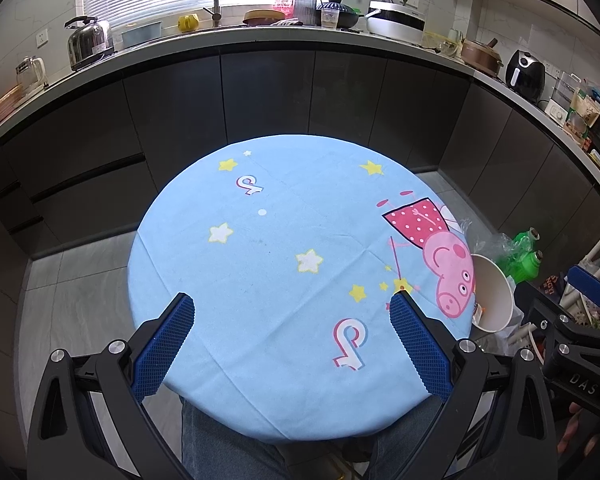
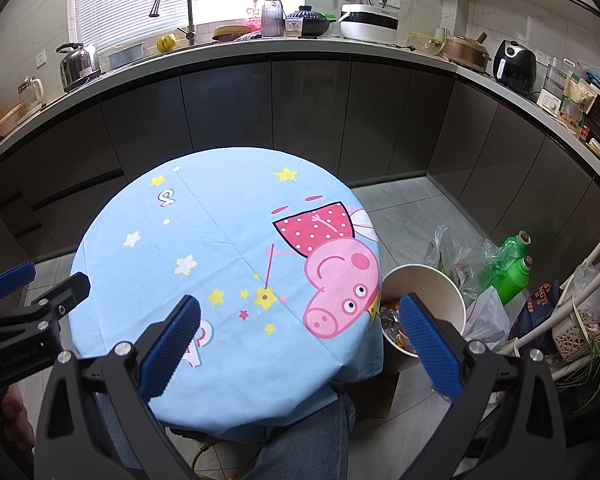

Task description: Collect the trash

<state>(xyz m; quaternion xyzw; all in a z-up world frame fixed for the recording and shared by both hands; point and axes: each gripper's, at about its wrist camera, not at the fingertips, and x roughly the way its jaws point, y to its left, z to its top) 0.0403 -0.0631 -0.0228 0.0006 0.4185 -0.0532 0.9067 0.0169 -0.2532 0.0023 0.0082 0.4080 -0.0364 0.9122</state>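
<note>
Blue cloth printed with a cartoon pig and stars covers our round desk [image 1: 284, 240], and nothing lies on its top in either view, so we judge the collecting to be nearly or wholly finished. The trash we can see sits in one white paper bucket [image 2: 432, 284] on the floor just beside the desk's right edge; crinkled wrappers [image 2: 394, 322] show inside it, too jumbled to count. Behind the bucket we count two green bottles [image 2: 514, 264] standing among clear plastic bags [image 2: 456, 256], and whether those belong to the task we cannot tell. Our left claw [image 1: 292, 340] hangs over the near part of the desk, spread wide and holding nothing. Our right claw [image 2: 300, 340] is likewise spread and empty, one finger over the cloth, the other before the bucket's mouth.
</note>
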